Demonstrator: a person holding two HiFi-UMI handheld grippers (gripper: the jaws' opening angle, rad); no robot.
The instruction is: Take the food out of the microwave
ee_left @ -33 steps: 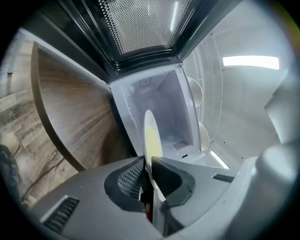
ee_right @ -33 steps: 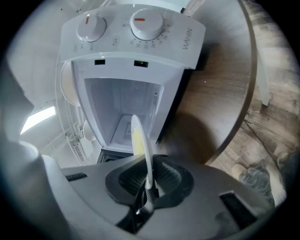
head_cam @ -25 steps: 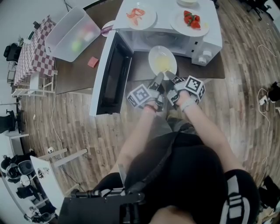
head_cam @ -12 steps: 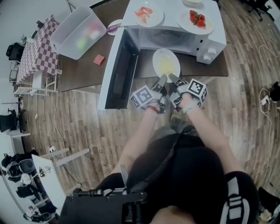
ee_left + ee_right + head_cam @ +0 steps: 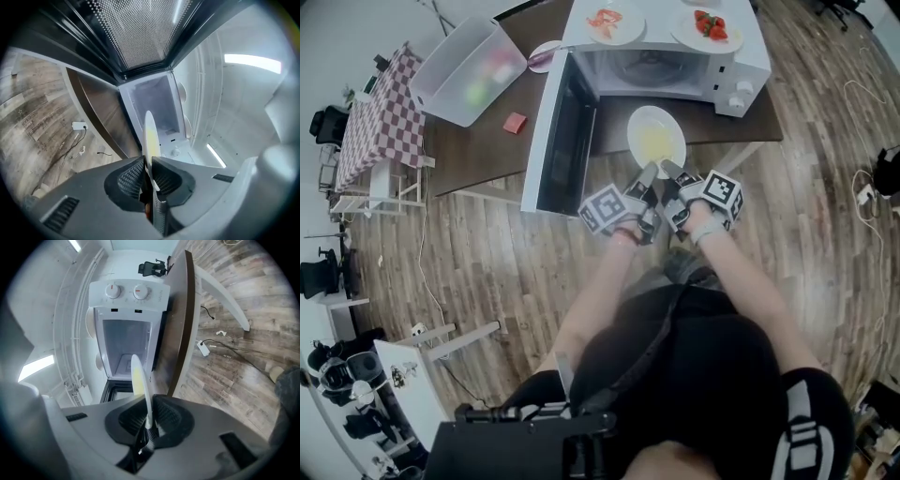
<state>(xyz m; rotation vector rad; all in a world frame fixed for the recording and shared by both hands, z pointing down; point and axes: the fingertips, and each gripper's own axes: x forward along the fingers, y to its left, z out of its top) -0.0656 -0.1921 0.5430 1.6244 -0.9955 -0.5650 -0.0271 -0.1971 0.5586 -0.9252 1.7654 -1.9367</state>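
A white plate of yellow food (image 5: 655,139) hangs level in front of the open white microwave (image 5: 675,67), clear of its cavity. Both grippers hold its near rim. My left gripper (image 5: 649,174) is shut on the rim at the left, and my right gripper (image 5: 667,171) is shut on it just to the right. In the left gripper view the plate (image 5: 150,138) runs edge-on between the pads, with the microwave's cavity (image 5: 157,105) behind. In the right gripper view the plate (image 5: 139,383) is likewise pinched edge-on before the microwave (image 5: 126,329).
The microwave door (image 5: 560,134) stands swung open to the left. On top of the microwave sit a plate of pink food (image 5: 608,21) and a plate of strawberries (image 5: 709,28). A clear plastic bin (image 5: 467,70) and a small red block (image 5: 516,122) lie on the brown table (image 5: 478,141).
The plate, held by both grippers, has been drawn back out of the microwave toward the person; the microwave and table now sit farther up in the head view.
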